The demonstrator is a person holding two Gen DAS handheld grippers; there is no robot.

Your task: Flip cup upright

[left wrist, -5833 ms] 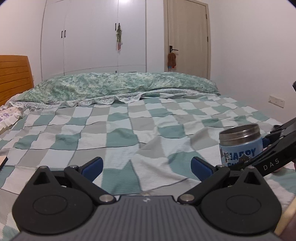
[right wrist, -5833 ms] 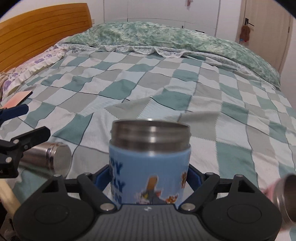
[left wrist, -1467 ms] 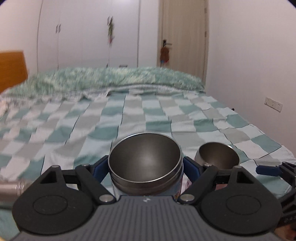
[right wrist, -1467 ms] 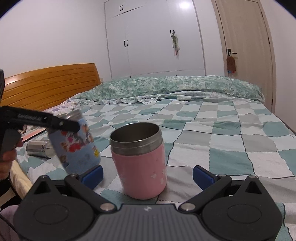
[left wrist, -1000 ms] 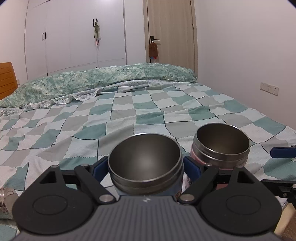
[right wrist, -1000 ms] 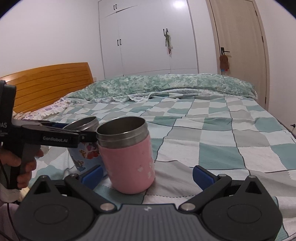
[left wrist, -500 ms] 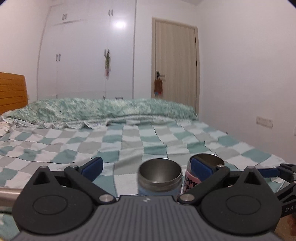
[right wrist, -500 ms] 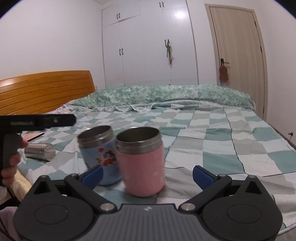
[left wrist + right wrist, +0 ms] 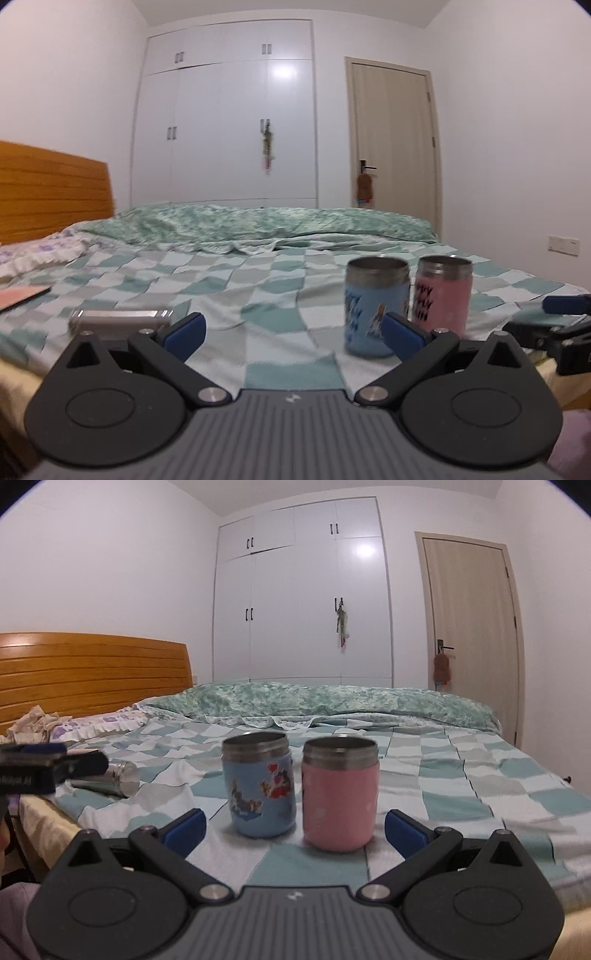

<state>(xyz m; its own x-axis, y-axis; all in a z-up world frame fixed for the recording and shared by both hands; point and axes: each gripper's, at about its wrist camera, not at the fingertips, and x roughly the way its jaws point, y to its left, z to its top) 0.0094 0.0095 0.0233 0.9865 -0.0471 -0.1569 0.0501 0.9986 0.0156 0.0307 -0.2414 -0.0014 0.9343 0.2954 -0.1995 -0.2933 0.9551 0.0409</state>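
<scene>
A blue steel cup [image 9: 375,308] [image 9: 258,784] and a pink steel cup [image 9: 443,295] [image 9: 340,794] stand upright side by side on the checked bedspread [image 9: 480,786]. A plain steel cup [image 9: 120,319] [image 9: 110,775] lies on its side to the left. My left gripper [image 9: 291,332] is open and empty, near the bed edge, with the blue cup beyond its right finger. My right gripper [image 9: 293,829] is open and empty, just in front of both upright cups. Each gripper shows at the edge of the other's view.
The bed runs back to a green quilt [image 9: 332,701] and a wooden headboard [image 9: 92,672]. A flat pink item [image 9: 20,295] lies at the left of the bed. White wardrobes [image 9: 303,609] and a door [image 9: 472,635] stand behind.
My left gripper has let go of the blue cup, left it upright beside the pink one, and pulled back and left. My right gripper has backed off a little.
</scene>
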